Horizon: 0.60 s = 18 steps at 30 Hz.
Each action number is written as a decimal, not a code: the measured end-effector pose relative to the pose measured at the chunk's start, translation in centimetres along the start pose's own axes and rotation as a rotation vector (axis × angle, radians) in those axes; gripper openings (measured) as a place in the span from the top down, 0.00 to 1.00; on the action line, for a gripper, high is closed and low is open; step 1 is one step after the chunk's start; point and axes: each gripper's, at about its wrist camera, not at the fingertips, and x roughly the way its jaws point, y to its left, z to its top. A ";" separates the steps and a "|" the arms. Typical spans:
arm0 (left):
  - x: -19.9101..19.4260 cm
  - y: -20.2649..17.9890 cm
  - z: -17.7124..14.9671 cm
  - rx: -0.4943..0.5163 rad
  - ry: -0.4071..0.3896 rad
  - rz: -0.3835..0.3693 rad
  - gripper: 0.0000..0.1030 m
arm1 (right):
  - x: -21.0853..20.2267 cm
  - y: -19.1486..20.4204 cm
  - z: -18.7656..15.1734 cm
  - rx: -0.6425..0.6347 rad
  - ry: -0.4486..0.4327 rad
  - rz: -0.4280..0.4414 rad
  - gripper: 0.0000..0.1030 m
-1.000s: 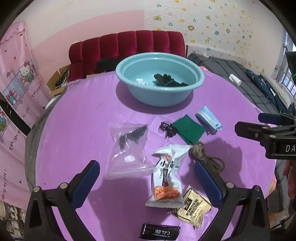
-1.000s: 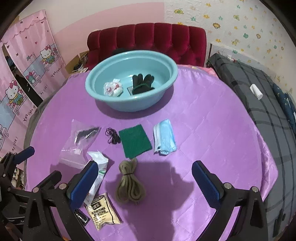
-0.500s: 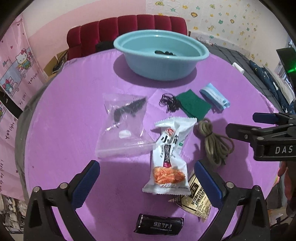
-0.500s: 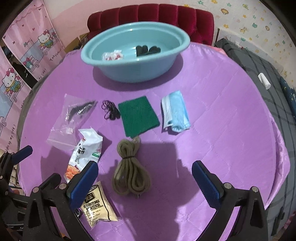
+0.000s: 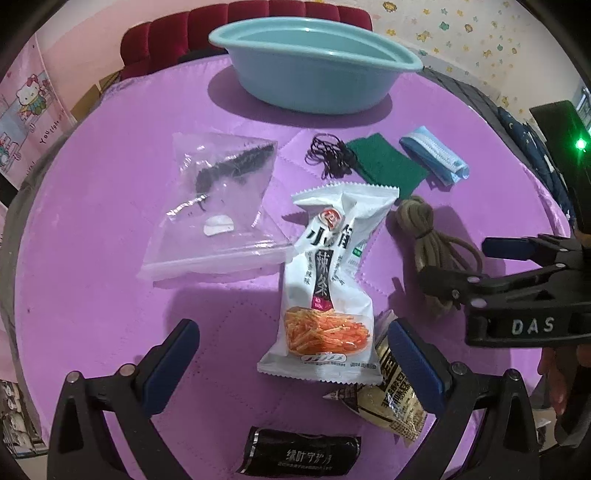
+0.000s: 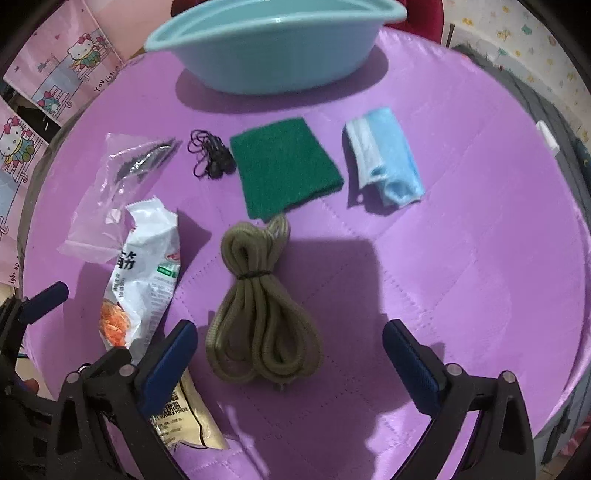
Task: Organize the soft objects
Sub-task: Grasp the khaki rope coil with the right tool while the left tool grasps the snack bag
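Observation:
My left gripper [image 5: 291, 354] is open, low over the purple table, its fingers either side of the lower end of a white snack packet [image 5: 332, 284]. My right gripper [image 6: 291, 350] is open, fingers either side of a coiled olive rope [image 6: 258, 306], which also shows in the left wrist view [image 5: 428, 240]. Beyond lie a green cloth [image 6: 284, 166], a blue face mask [image 6: 388, 158], black hair ties [image 6: 210, 155] and a clear plastic bag [image 5: 218, 206]. The teal basin [image 5: 314, 77] stands at the back; its inside is hidden.
A yellow sachet [image 5: 391, 402] and a black packet [image 5: 299, 458] lie near the front edge. A red sofa [image 5: 236, 29] stands behind the table, a bed with a dark plaid cover [image 6: 554, 155] to the right, pink curtains to the left.
Both grippers have moved forward and lower toward the table. The snack packet and the rope now lie between their open fingers. The basin's contents have dropped out of sight.

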 end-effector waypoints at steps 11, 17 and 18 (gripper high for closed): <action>1.4 -0.2 0.5 -0.016 0.037 -0.032 0.00 | 0.6 1.0 0.2 -0.048 -0.007 0.060 0.78; 2.2 -0.3 1.0 -0.026 0.047 -0.060 0.00 | -0.5 1.2 -0.5 -0.074 -0.042 0.047 0.78; 2.5 -0.2 1.1 -0.030 0.052 -0.065 0.03 | -0.7 1.2 -0.5 -0.072 -0.045 0.048 0.78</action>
